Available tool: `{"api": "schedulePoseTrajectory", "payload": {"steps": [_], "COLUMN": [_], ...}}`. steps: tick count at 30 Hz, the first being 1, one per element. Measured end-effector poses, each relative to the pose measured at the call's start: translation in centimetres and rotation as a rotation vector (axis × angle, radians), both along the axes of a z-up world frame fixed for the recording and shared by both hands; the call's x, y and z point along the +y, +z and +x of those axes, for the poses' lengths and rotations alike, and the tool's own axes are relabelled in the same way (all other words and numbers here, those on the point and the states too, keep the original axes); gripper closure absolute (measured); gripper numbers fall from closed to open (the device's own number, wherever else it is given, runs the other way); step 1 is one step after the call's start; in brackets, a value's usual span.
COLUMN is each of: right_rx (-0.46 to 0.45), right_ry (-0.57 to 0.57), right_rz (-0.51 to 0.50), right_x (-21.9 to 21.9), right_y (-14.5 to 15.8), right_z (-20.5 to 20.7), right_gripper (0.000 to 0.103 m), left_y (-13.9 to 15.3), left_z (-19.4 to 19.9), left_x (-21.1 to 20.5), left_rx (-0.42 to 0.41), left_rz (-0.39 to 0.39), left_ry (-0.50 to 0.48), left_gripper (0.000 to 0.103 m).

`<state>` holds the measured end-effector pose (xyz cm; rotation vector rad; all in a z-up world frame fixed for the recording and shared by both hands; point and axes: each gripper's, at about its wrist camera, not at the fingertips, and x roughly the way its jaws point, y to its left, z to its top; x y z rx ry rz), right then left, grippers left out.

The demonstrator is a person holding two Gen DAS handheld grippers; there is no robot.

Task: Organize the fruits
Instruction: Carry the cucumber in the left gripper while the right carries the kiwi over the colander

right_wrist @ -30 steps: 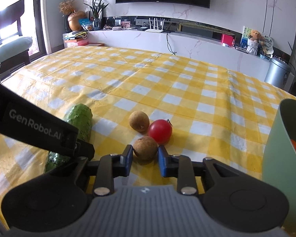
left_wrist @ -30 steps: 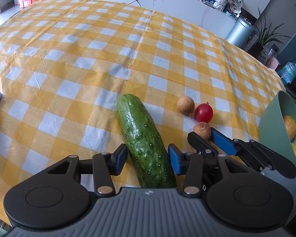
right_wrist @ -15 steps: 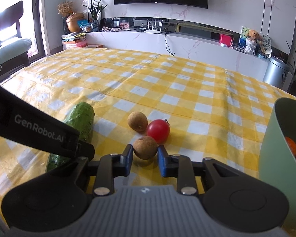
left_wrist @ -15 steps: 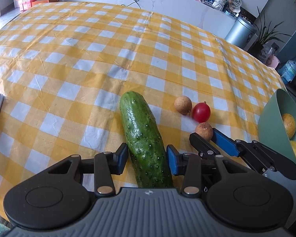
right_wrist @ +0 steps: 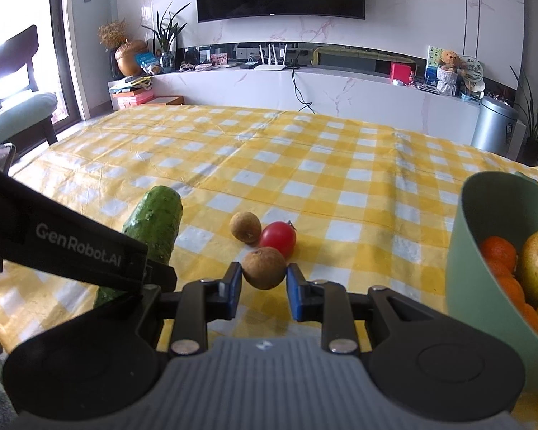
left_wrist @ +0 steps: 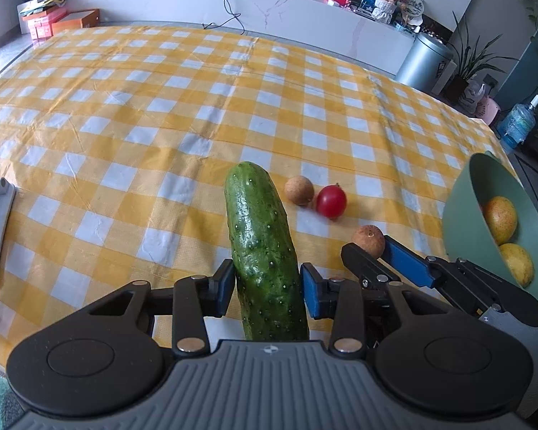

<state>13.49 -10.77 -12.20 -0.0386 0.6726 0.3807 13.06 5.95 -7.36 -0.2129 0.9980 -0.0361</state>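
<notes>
My left gripper (left_wrist: pixel 266 288) has just been closing and now clamps the cucumber (left_wrist: pixel 260 236). My right gripper (right_wrist: pixel 263 288) is clamped on a longan (right_wrist: pixel 264 267), beside the bowl (right_wrist: pixel 464 279).

Black grippers (left_wrist: pixel 267 286); blue pads (right_wrist: pixel 295 295); "GenRobot.AI" lettering

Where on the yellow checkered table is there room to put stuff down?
The checkered cloth is bare across its whole far half, beyond the cucumber. It's crowded on the near right: brown fruit, tomato and green bowl.
</notes>
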Motion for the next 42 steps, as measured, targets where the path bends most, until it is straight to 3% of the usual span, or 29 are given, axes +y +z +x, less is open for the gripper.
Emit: {"api": "schedulePoseTrajectory", "payload": {"steps": [13,27,32,42], "right_rx": [-0.022,-0.152,-0.204,-0.127], "right_ry": [-0.067,-0.158,-0.22,-0.282], "right_rz": [0.023,0.013,-0.036,-0.082], "right_x": [-3.5,-8.7,-11.4,-16.3], "right_y": [3.1,7.1,8.2,8.7], "right_z": [-2.5,-5.8,-6.4,-4.8], "right_gripper": [0.08,0.08,0.08,0.08], "left_y": [3.9,8.3,9.0,9.4], "left_z": [-2.0,-2.6,-1.8,0.8], "left_x": [-4.2,-10.2,-12.8,-17.6], "left_rx": [-0.084,-0.182,-0.204,-0.197], "left_rz": [0.024,0.025,-0.001,-0.028], "left_ry": [-0.063,-0.174,-0.215,-0.309], "left_gripper": [0.059,0.059,0.059,0.059]}}
